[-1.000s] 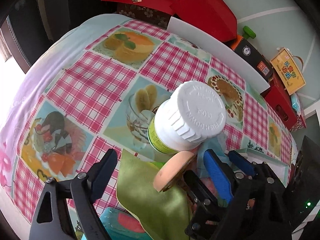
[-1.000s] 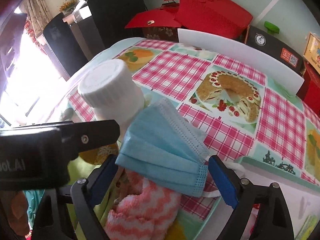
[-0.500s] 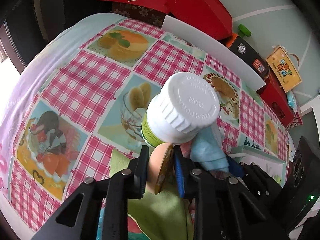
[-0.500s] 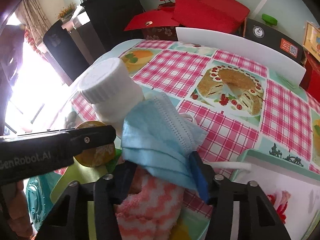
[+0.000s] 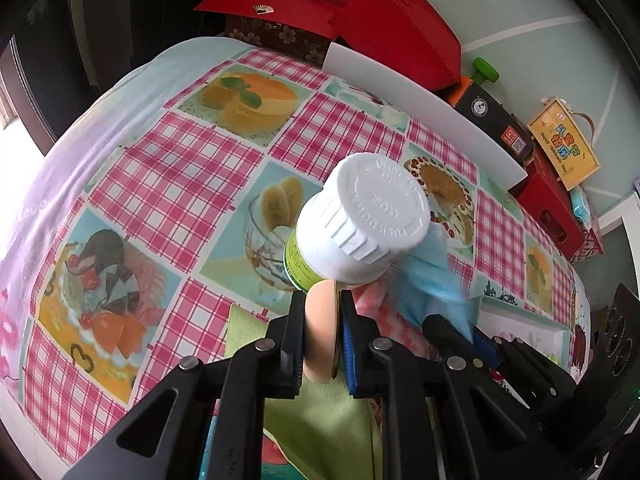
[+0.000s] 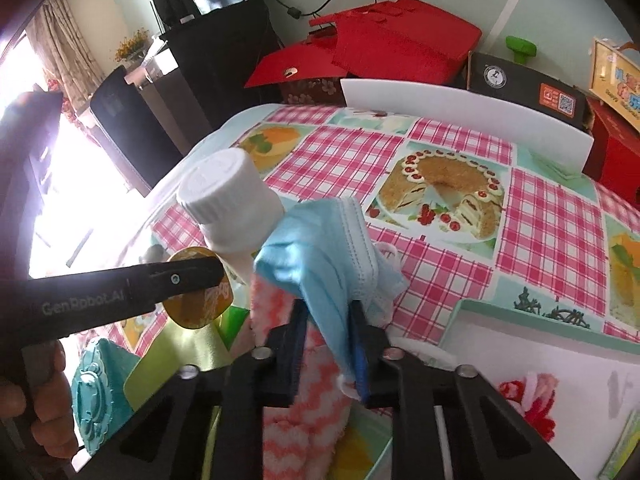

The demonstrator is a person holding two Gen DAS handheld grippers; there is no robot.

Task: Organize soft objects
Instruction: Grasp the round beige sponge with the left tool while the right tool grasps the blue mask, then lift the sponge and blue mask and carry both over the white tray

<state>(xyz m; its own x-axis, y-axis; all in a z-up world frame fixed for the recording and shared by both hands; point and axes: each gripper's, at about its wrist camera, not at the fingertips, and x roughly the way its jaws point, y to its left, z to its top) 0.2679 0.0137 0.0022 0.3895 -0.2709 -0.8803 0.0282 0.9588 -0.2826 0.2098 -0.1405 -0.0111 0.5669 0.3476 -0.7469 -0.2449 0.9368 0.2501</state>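
1. A checked tablecloth (image 5: 188, 168) in pink and white, printed with cakes and desserts, covers the table.
2. A white-capped bottle (image 5: 352, 220) with a green label stands on it.
3. A white board (image 6: 460, 108) stands upright along the far edge.
4. Red boxes (image 6: 400, 44) are stacked behind it.
5. A black carton (image 6: 528, 88) sits beside them.

**Left hand-held gripper clamped on a round sponge**

The left hand-held gripper (image 5: 323, 330) pinches a peach-coloured round sponge (image 5: 320, 336) edge-on between its closed fingers. Just beyond the sponge stands a white-capped bottle (image 5: 360, 220) on the checked tabletop (image 5: 172, 176). Right of the bottle, the right hand-held gripper (image 5: 466, 330) grips a blue face mask (image 5: 430, 276). A green cloth (image 5: 320, 428) lies below the sponge.
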